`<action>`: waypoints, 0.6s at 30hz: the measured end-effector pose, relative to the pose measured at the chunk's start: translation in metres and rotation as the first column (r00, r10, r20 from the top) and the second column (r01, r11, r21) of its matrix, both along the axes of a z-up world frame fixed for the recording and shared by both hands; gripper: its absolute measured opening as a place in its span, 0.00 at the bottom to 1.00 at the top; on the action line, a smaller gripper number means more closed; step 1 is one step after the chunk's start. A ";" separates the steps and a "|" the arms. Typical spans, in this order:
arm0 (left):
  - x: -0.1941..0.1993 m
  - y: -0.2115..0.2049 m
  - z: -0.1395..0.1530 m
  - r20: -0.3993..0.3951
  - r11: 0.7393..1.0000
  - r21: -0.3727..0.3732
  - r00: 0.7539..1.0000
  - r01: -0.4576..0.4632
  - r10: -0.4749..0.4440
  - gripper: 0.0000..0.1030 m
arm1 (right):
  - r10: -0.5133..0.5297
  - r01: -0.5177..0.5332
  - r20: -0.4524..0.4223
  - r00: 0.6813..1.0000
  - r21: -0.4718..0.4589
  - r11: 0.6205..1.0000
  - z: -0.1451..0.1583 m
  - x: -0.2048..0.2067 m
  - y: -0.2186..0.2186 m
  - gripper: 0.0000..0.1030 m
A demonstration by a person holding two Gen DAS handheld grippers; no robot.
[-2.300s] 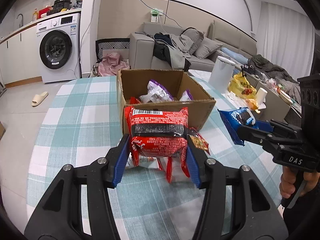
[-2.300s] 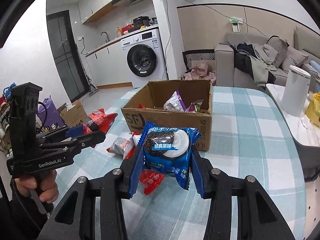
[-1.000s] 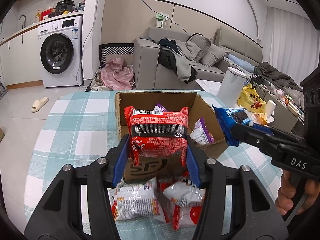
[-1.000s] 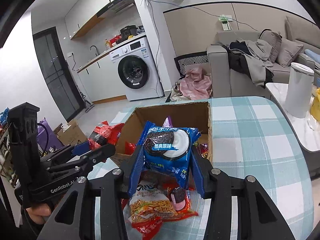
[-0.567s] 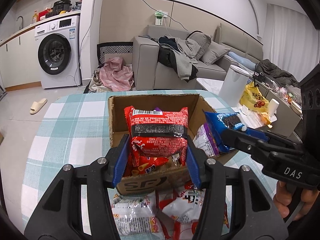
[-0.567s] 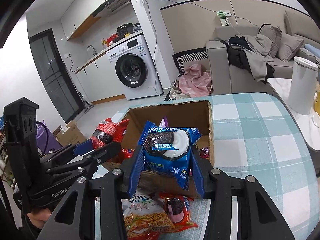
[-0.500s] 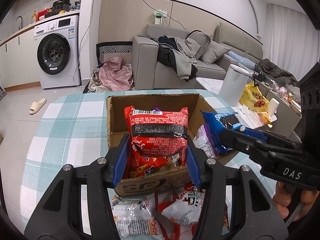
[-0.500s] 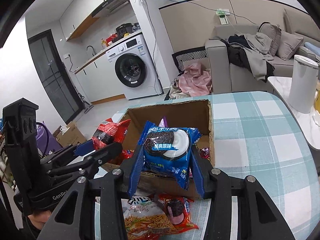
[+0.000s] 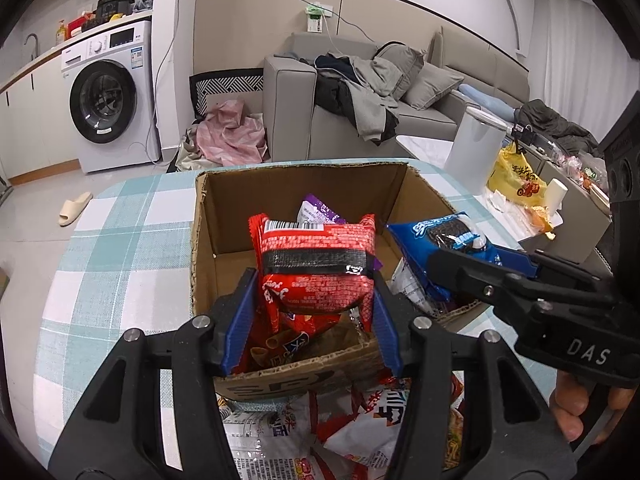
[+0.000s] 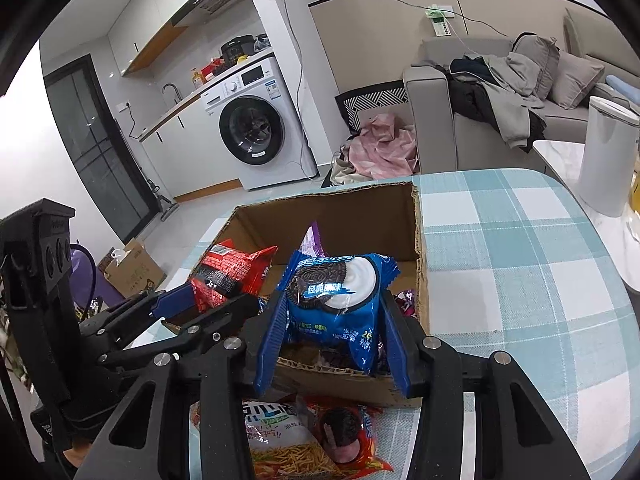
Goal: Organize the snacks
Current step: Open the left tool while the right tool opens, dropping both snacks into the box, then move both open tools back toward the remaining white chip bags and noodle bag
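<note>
Both grippers have advanced from in front of the box to above its open top: left gripper point(image 9: 314, 304) clamped on a red snack packet point(image 9: 318, 262) held upright over the left part of the cardboard box point(image 9: 304, 188), right gripper point(image 10: 334, 332) clamped on a blue Oreo packet point(image 10: 338, 292) held over the right part. Box contents: a purple-edged packet point(image 9: 316, 210) near the back wall and further wrappers on the floor. Outside, against the near wall on the teal checked tablecloth point(image 10: 520, 264), loose snack packets point(image 10: 288, 440); a white cylindrical bin point(image 9: 474, 150) stands beyond the table edge.
</note>
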State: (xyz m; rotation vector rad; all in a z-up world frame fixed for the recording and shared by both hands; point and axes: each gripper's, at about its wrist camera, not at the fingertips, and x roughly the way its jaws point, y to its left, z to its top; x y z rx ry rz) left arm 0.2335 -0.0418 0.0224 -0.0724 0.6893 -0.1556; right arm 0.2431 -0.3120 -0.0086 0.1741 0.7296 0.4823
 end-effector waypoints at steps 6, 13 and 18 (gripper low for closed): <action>-0.007 0.002 0.006 0.007 1.000 0.012 1.000 0.005 -0.005 0.68 | -0.009 0.012 0.065 0.998 -0.047 0.999 0.006 -0.012 -0.004 0.53; -0.034 0.011 0.016 0.041 1.000 0.012 0.999 0.001 -0.001 0.84 | -0.018 0.028 0.114 0.993 -0.090 0.996 0.007 -0.036 -0.017 0.88; -0.060 0.021 0.023 0.062 1.000 -0.001 0.998 -0.027 0.027 0.99 | -0.012 0.020 0.101 0.995 -0.080 0.997 0.005 -0.052 -0.025 0.99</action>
